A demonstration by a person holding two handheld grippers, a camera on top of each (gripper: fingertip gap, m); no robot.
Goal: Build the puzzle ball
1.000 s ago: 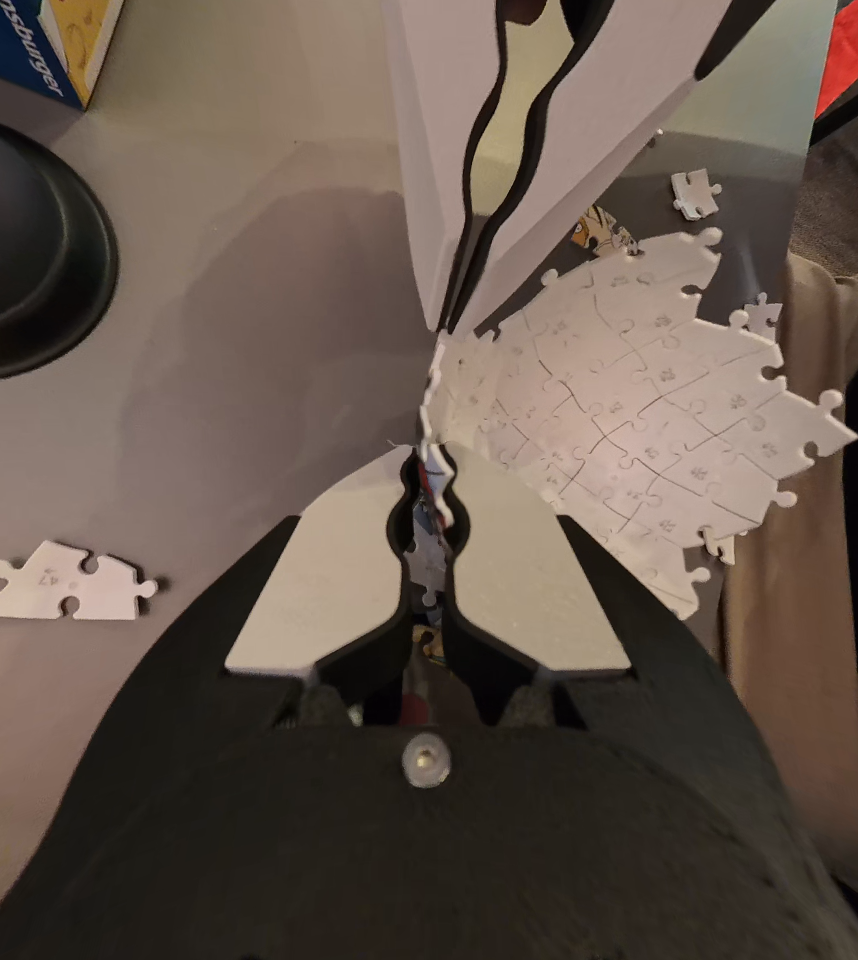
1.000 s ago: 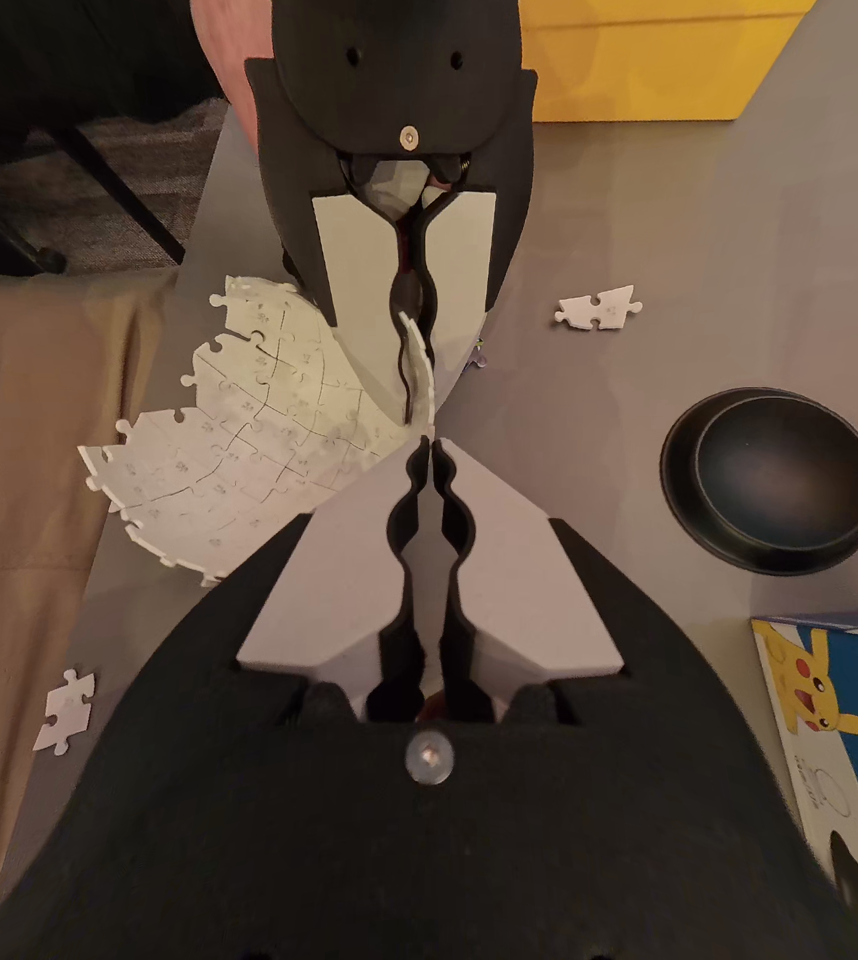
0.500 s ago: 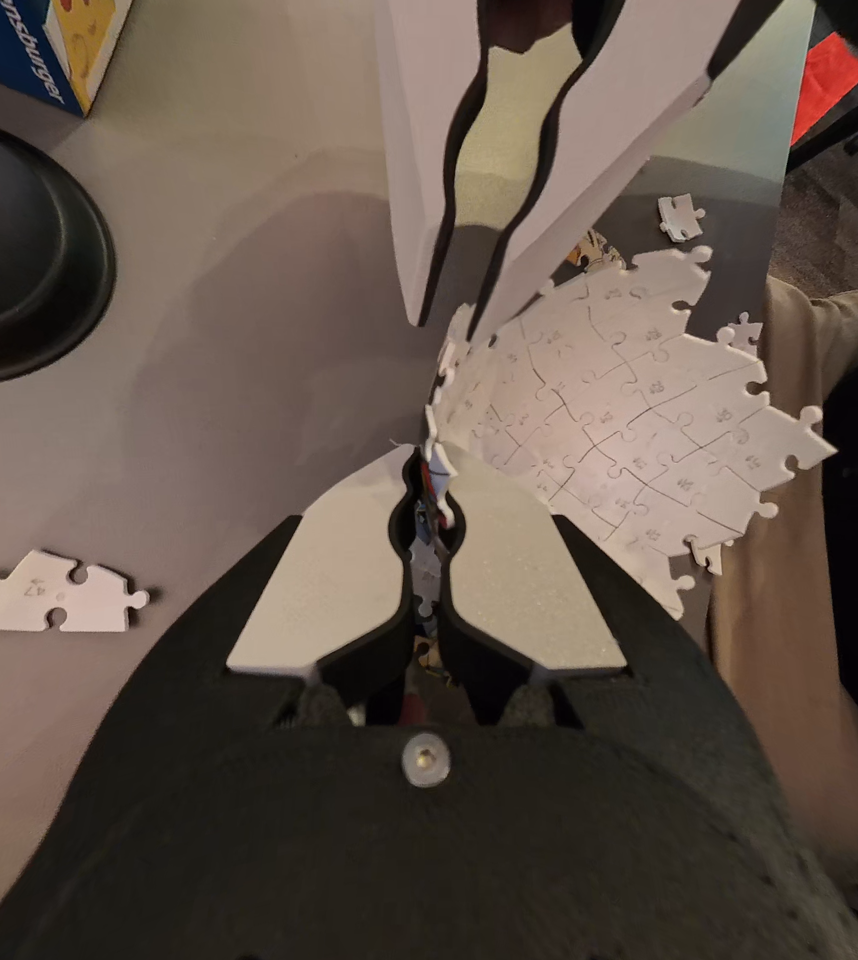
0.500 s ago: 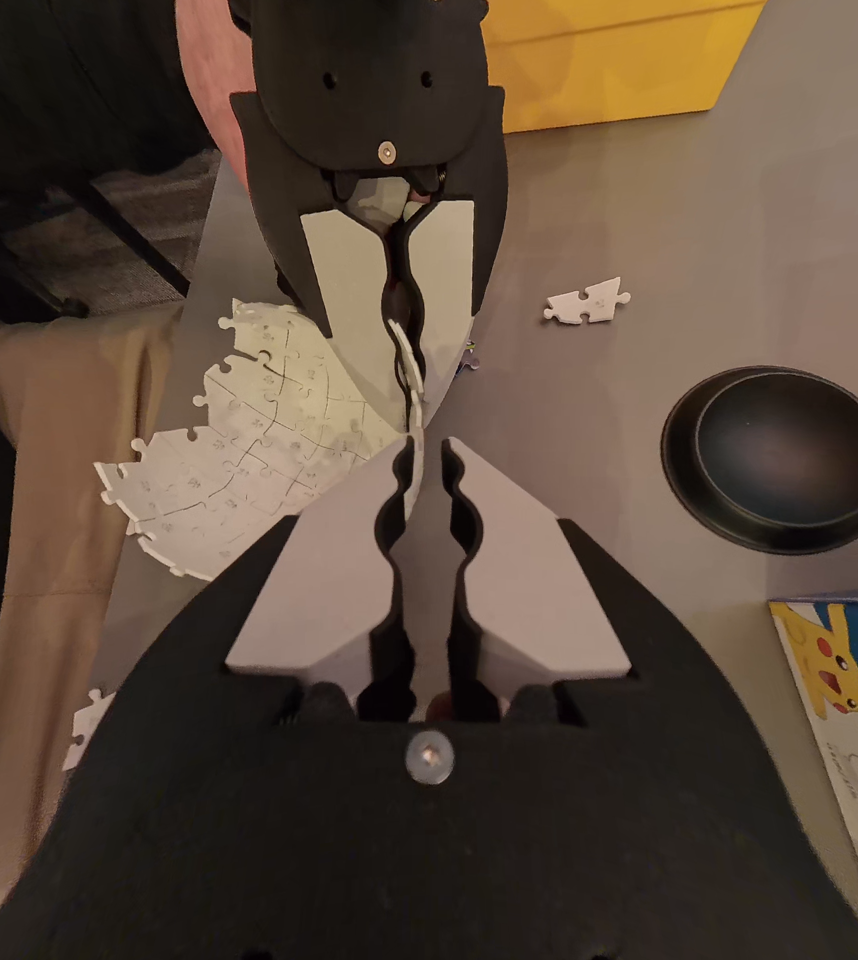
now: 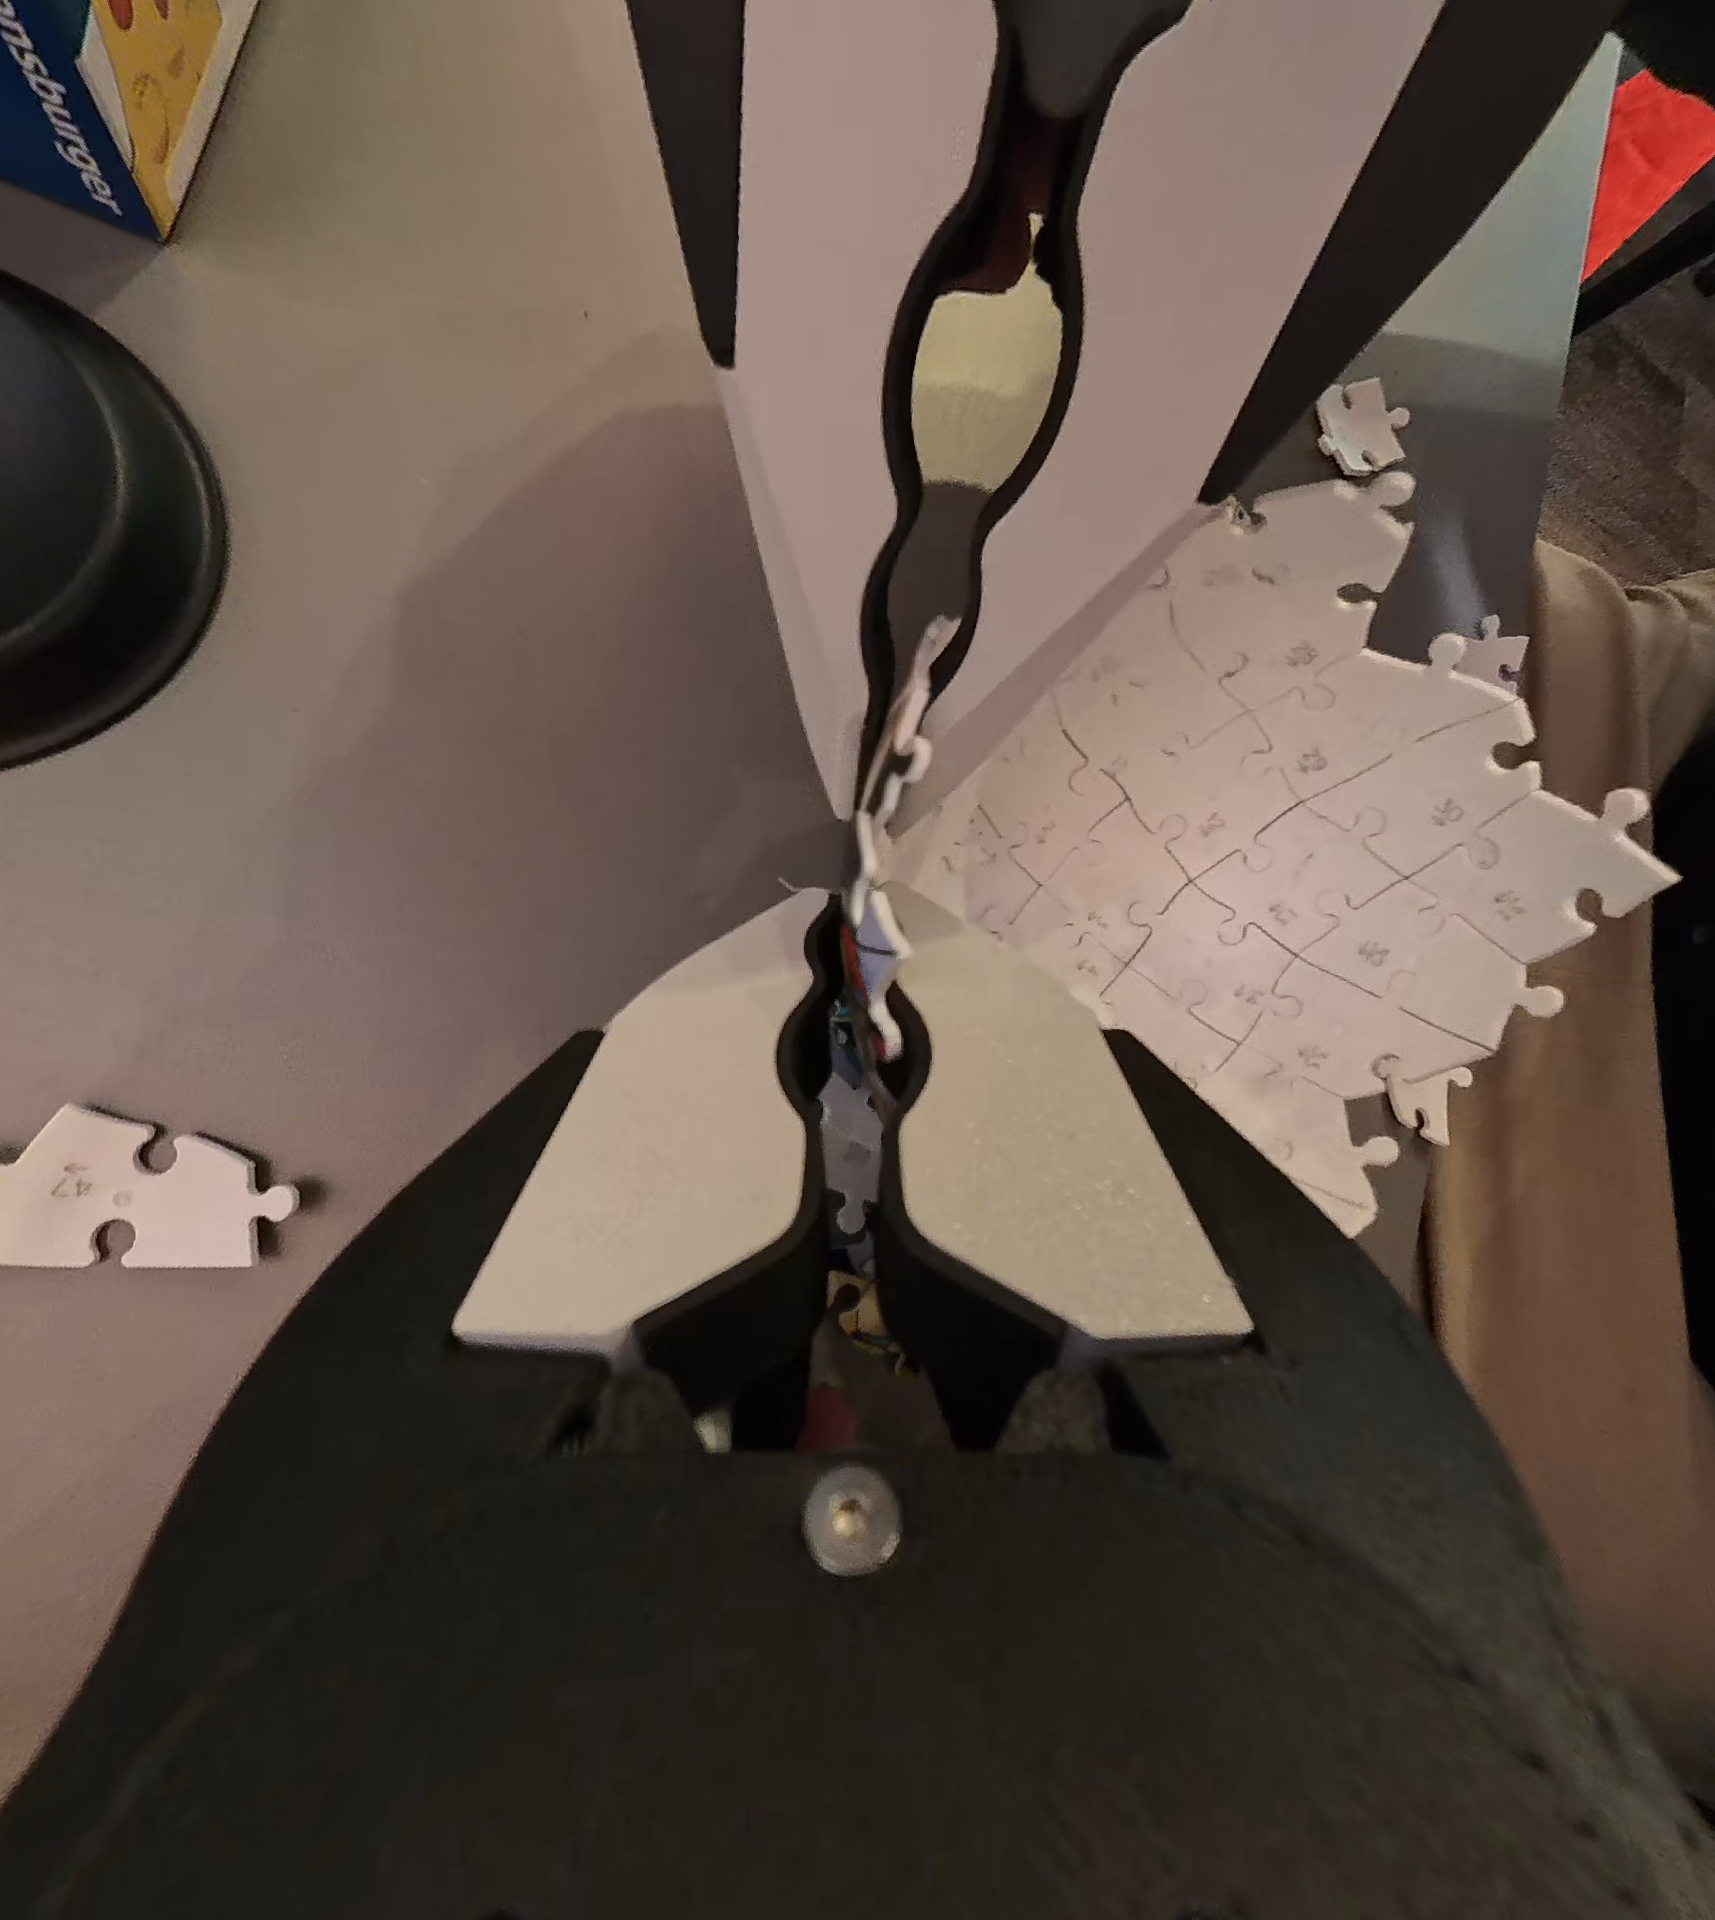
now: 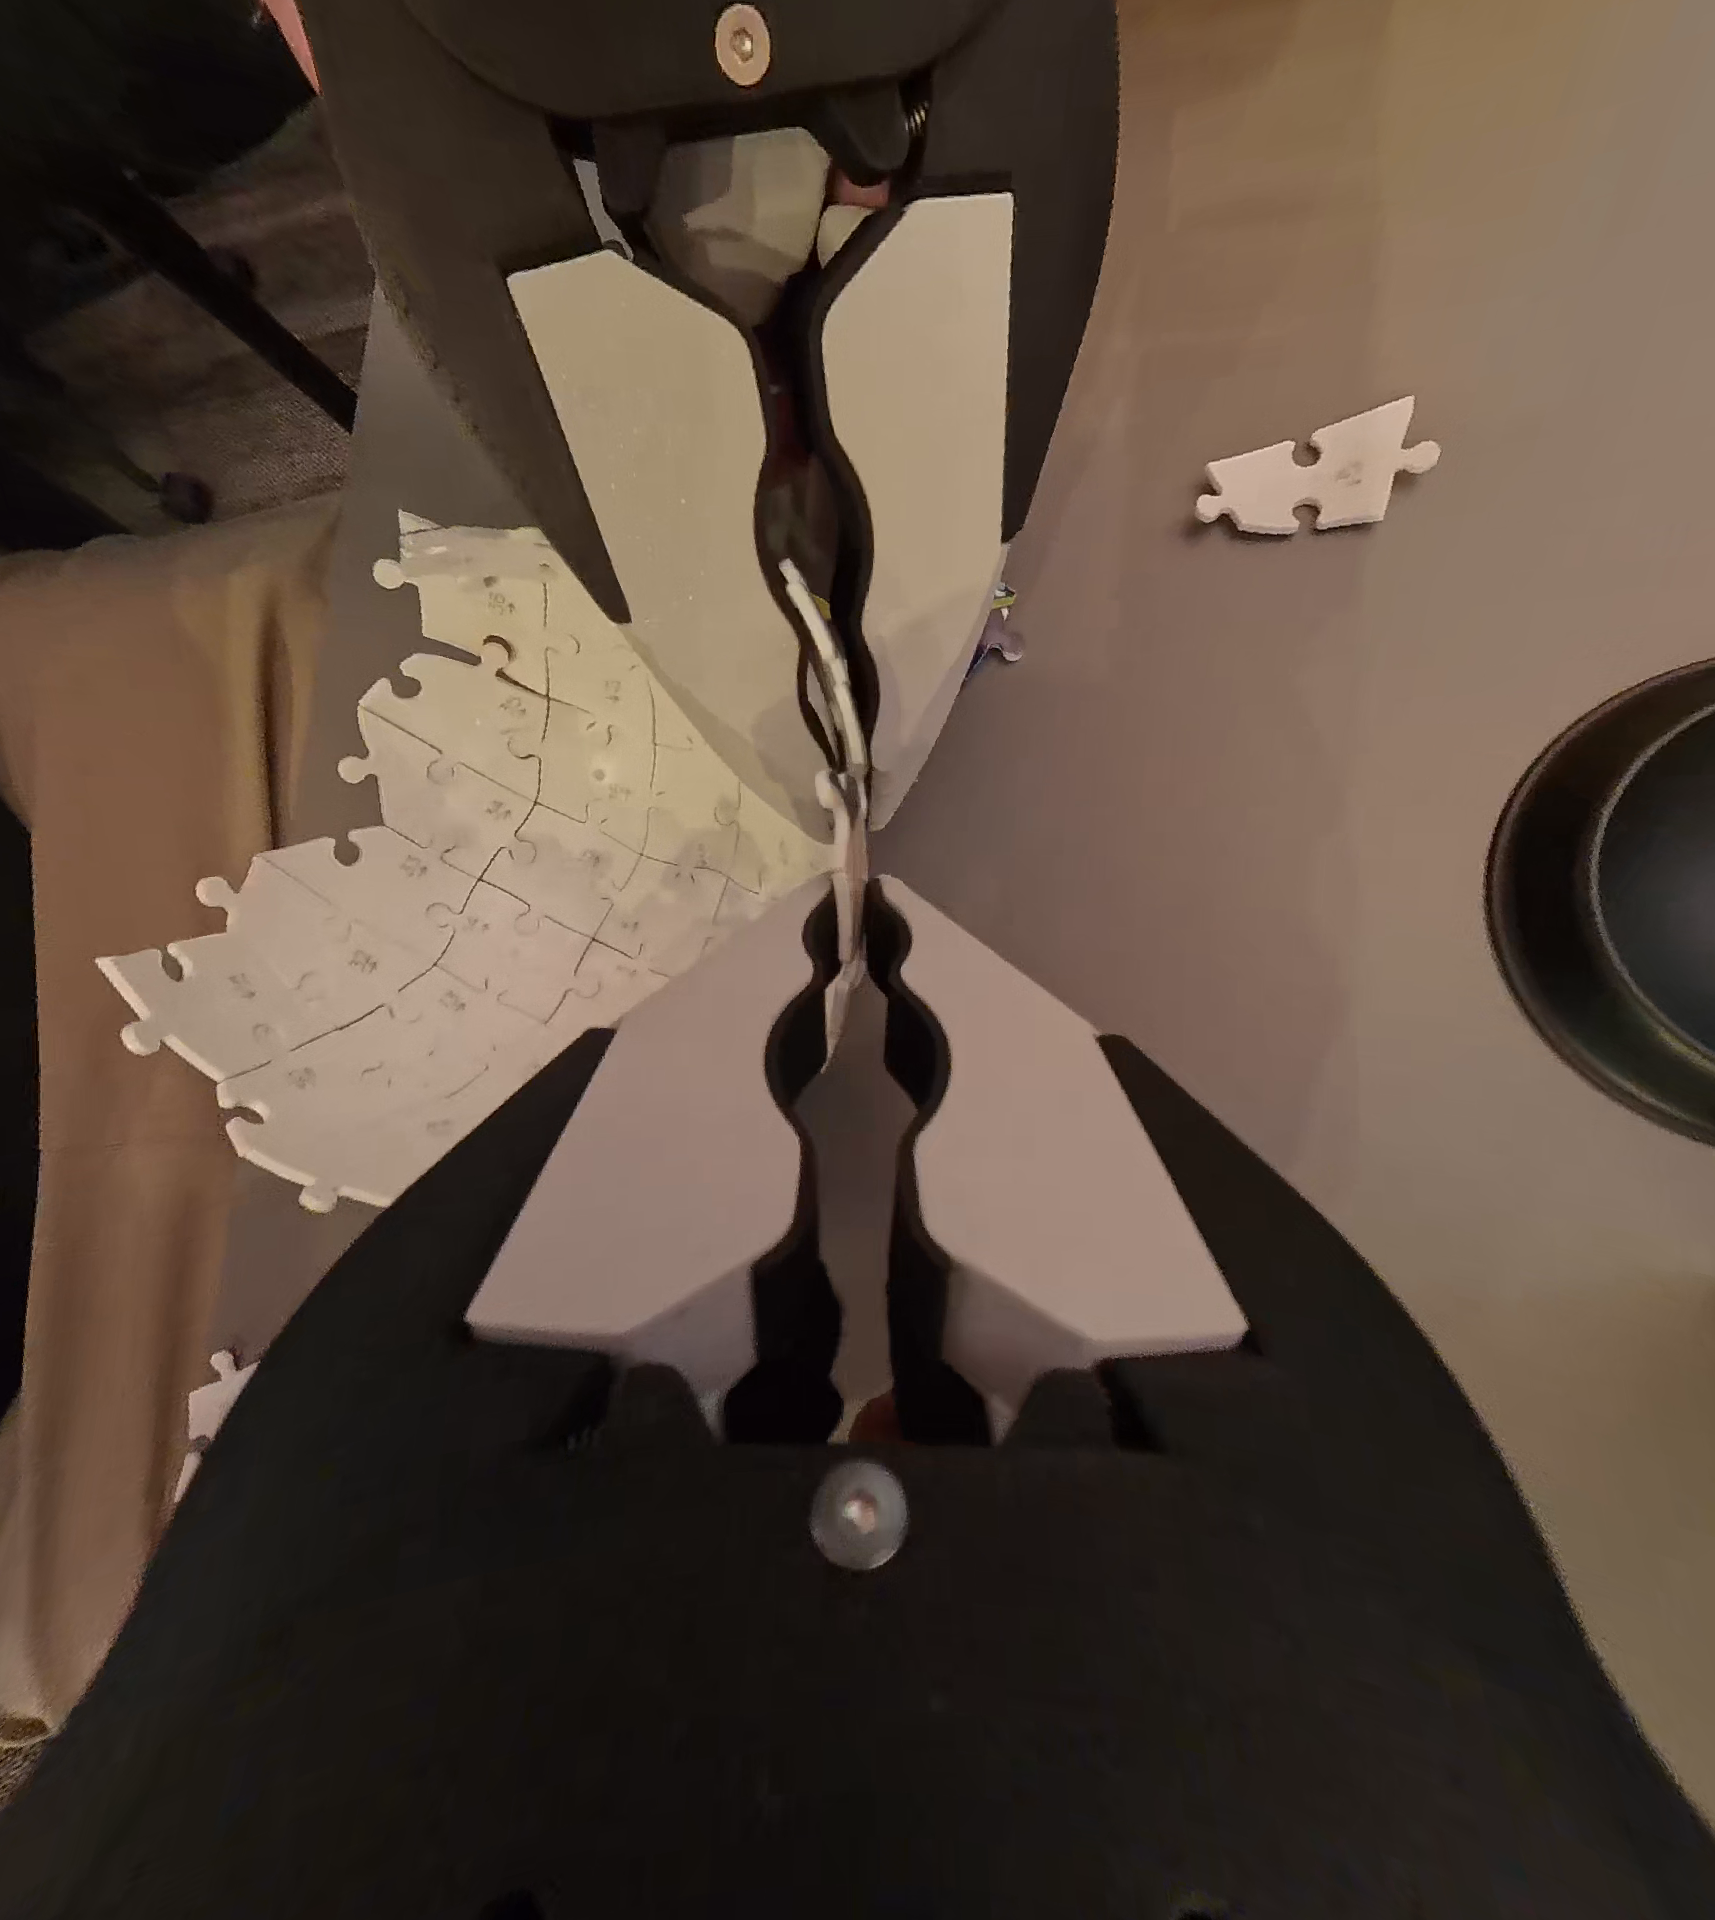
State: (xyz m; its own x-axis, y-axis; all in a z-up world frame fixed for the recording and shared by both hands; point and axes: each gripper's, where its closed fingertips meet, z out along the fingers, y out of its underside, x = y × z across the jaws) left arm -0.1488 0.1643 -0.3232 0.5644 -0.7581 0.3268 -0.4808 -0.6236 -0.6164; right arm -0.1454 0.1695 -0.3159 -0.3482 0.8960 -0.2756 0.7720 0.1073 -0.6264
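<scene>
- The table (image 5: pixel 479 665) is grey and fills most of both views.
- The shell (image 5: pixel 1289 883), the part-built puzzle ball, is a curved sheet of joined white pieces with its inner side up, each piece bearing a small printed mark. It spreads across the right middle of the left wrist view and the left middle of the right wrist view, with its jagged outer edge over the table's edge above tan cloth (image 5: pixel 1580 1299). One rim stands on edge in the frame centre, and coloured print shows on its outer face between the left fingers.
- The left gripper (image 5: pixel 858 914) comes up from the bottom centre of its view. Its jaws are closed down on the shell's rim, which runs along the narrow gap between them.
- The right gripper (image 6: pixel 858 894) comes up from the bottom centre of its own view. Its tips are pinched on the same rim, while a wider gap stays farther back between the wavy pads. The two grippers meet tip to tip.
- A black bowl (image 5: pixel 32 540) sits at the left edge of the left view.
- A box (image 5: pixel 74 94) is in the upper left corner there.
- A joined pair (image 5: pixel 110 1195) of white pieces lies at lower left, apart from the shell.
- A single piece (image 5: pixel 1362 426) lies at upper right, just beyond the shell.
</scene>
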